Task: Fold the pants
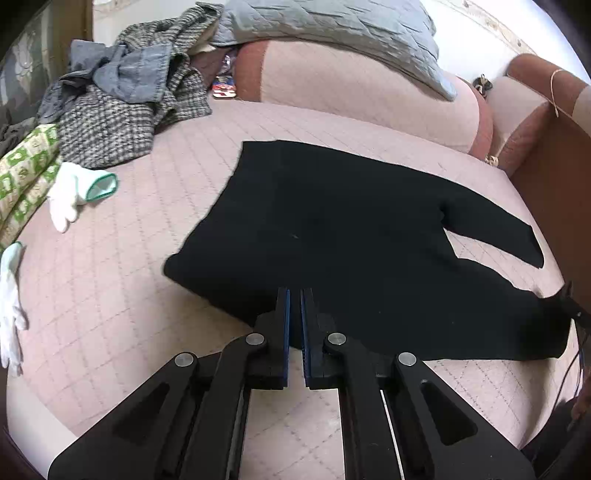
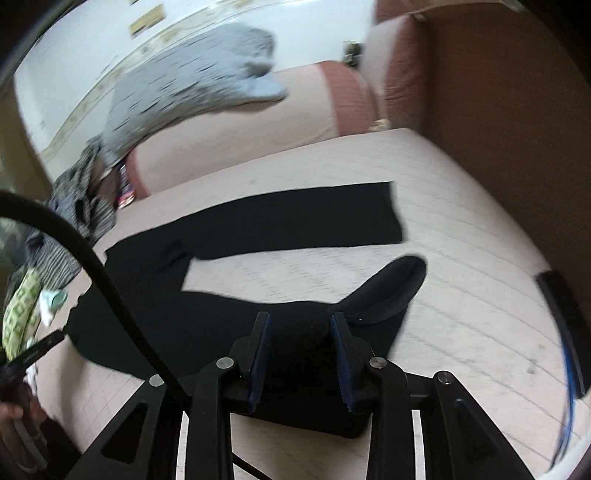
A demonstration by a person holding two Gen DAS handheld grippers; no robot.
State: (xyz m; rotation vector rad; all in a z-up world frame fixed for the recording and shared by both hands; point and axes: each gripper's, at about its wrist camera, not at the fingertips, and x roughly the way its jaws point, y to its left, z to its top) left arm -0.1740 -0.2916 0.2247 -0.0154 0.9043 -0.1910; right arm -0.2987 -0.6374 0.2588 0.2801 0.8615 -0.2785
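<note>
Black pants (image 1: 332,236) lie spread flat on a pink quilted sofa seat (image 1: 140,280), waist to the left, two legs apart to the right. My left gripper (image 1: 295,295) is nearly shut over the near edge of the waist part; whether it pinches cloth I cannot tell. In the right wrist view the pants (image 2: 258,229) show both legs. My right gripper (image 2: 301,321) is open over the near leg, whose cuff end (image 2: 391,288) is lifted and curled just beyond the fingers. The view is blurred.
A heap of checked and grey clothes (image 1: 125,96) sits at the back left. White gloves (image 1: 74,192) and a green patterned cloth (image 1: 26,173) lie left. A grey quilted pillow (image 1: 332,33) rests on the sofa back. The brown armrest (image 1: 554,177) is right.
</note>
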